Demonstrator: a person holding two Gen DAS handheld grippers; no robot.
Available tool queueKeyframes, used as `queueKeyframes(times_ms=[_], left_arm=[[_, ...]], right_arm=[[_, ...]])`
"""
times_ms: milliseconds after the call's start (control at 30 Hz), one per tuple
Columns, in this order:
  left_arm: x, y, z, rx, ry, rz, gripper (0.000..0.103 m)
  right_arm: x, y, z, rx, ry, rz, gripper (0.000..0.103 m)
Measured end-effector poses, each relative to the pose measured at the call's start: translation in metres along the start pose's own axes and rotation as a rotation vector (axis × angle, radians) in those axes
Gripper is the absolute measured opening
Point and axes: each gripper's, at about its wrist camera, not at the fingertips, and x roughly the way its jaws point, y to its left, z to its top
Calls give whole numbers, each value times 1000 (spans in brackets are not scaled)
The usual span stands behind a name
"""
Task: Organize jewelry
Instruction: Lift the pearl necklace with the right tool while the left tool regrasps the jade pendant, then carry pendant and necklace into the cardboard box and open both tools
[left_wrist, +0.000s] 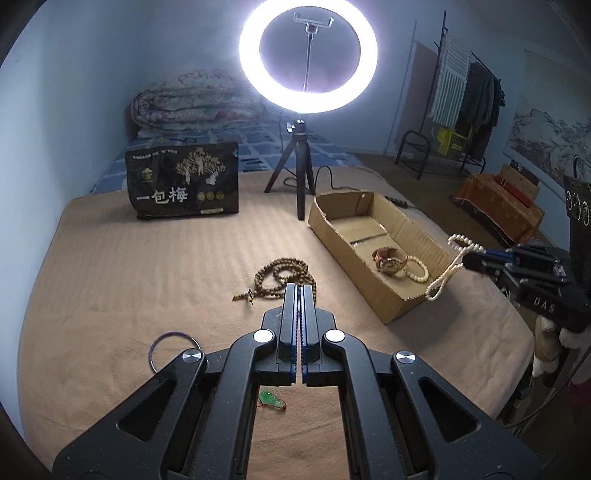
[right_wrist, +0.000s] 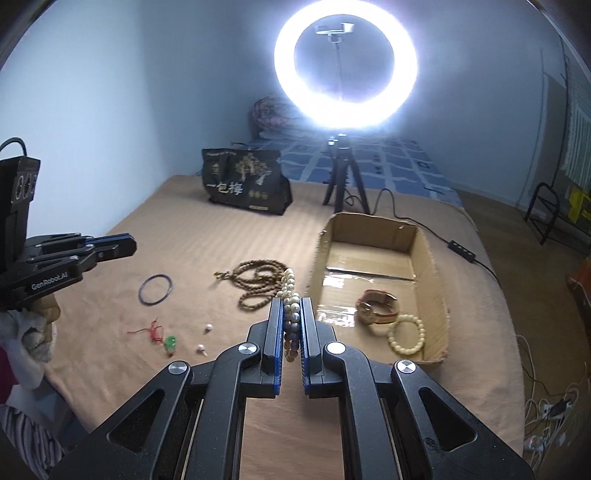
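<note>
My right gripper (right_wrist: 291, 301) is shut on a pearl necklace (right_wrist: 289, 295); in the left wrist view that necklace (left_wrist: 445, 275) hangs from the right gripper (left_wrist: 466, 258) beside the cardboard box (left_wrist: 347, 254). The same box (right_wrist: 432, 269) holds a watch (right_wrist: 378, 307) and a cream bead bracelet (right_wrist: 406, 336). My left gripper (left_wrist: 299, 288) is shut with nothing in it, above the blanket. A brown bead strand (left_wrist: 284, 275) lies just beyond its tips. A dark bangle (right_wrist: 156, 289), a green pendant on red cord (right_wrist: 168, 341) and two small pearl pieces (right_wrist: 208, 327) lie on the blanket.
A ring light on a tripod (left_wrist: 301, 173) stands behind the box, its cable trailing right. A black printed bag (left_wrist: 183, 181) stands at the back left. A folded quilt (left_wrist: 195, 101) lies further back. The bed edge drops off at right, with cables (right_wrist: 546, 410) on the floor.
</note>
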Motion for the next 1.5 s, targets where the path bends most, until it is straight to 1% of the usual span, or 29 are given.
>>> queueKeyframes(times_ms=[100,133,200,233,267,333,467,567,600,667,700,767,833,933,1000,1033,1200,1367,1500], left_arm=[[9,6,-13,-8,66,-13,0],[14,10,-19,-22,100,-21,3],[22,17,-35,-39,145,-22,30],[26,20,-44,-44,161,-12,55],[28,22,-51,-49,167,-5,64],[32,23,-66,-44,181,13,64],[48,14,-91,42,208,77,64],[58,7,-102,103,213,95,63],[62,6,-104,120,216,97,62],[68,5,-108,139,222,98,53],[71,6,-108,141,223,96,51],[76,8,-109,147,227,96,41],[82,9,-110,150,237,80,37],[88,10,-112,161,249,56,37],[91,9,-114,174,258,43,34],[92,9,-116,178,259,43,32],[92,9,-118,182,251,43,31],[87,10,-117,162,236,59,30],[76,10,-109,140,202,60,30]], right_arm=[[0,-5,-5,5,7,-4,6],[0,-5,-8,5,10,-5,6],[1,-5,-13,4,19,-5,6],[1,-6,-14,3,22,-5,6],[2,-5,-16,4,26,-4,6],[4,-5,-20,6,31,-2,6],[8,-5,-27,16,45,4,6],[11,-3,-31,22,56,13,6],[12,-3,-33,21,58,13,6],[12,-2,-35,18,64,15,6],[13,-2,-36,18,68,16,6],[14,-3,-37,21,72,17,6],[15,-4,-38,26,77,19,6],[18,-5,-39,31,85,20,6],[20,-4,-39,32,89,22,6],[20,-3,-39,32,90,22,6],[23,0,-38,23,96,25,6],[22,4,-36,20,89,27,6],[18,5,-34,11,76,27,6]])
